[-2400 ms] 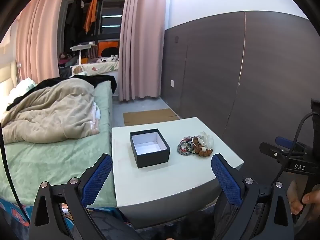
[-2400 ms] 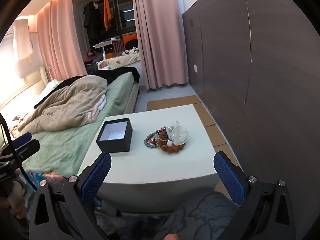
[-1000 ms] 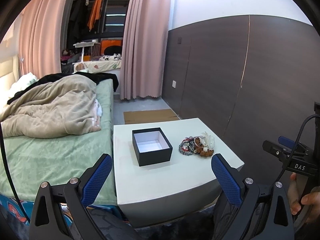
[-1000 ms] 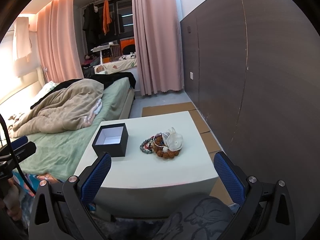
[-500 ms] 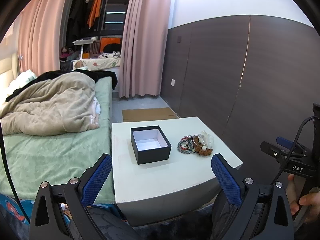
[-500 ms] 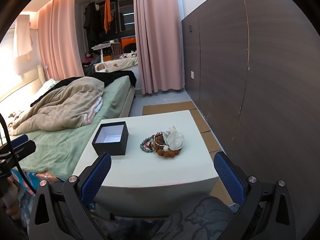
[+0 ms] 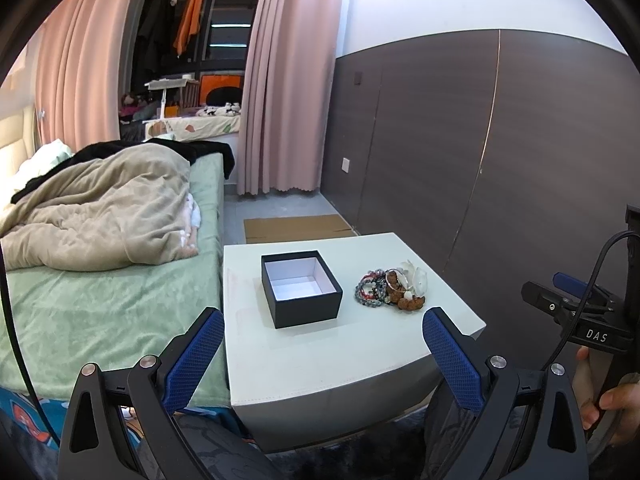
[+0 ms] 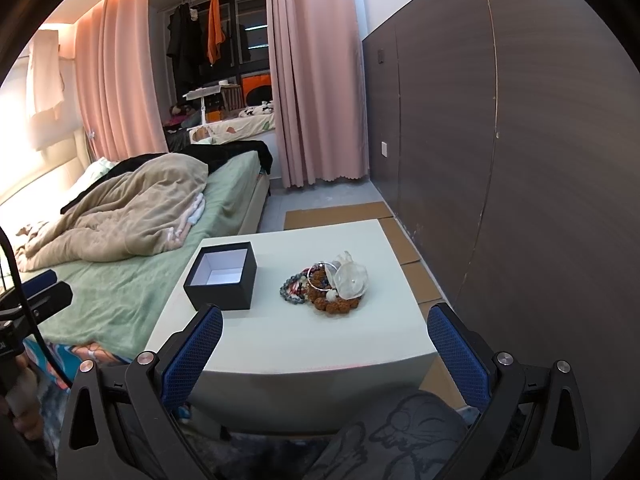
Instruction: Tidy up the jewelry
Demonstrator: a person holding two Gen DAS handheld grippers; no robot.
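1. The left gripper (image 7: pixel 323 354), black-framed with blue textured pads, is held low in front of the near edge of the white square low table (image 7: pixel 316 360), pointing level across it; its jaws stand wide apart, holding and touching nothing.
2. The right gripper (image 8: pixel 325 350), of the same make, is held alike before the table's near edge, jaws spread wide and empty. In the left view its side shows at the right margin, with the person's hand (image 7: pixel 608 404) around the handle, partly cut off by the frame.
3. On the table, towards the left, stands the open black square box with a white lining (image 7: pixel 301 288), upright and empty.
4. Near it to the right, apart from it, lies the heap of jewelry (image 8: pixel 329 284): beaded bracelets in grey, red and brown, a thin metal bangle, and a translucent white shell-like piece on top. The single strands are tangled and hard to tell apart.
5. Beyond, left of the table, a bed with a green sheet and a beige quilt (image 7: pixel 100 216); farther off, pink curtains (image 7: pixel 280 80).
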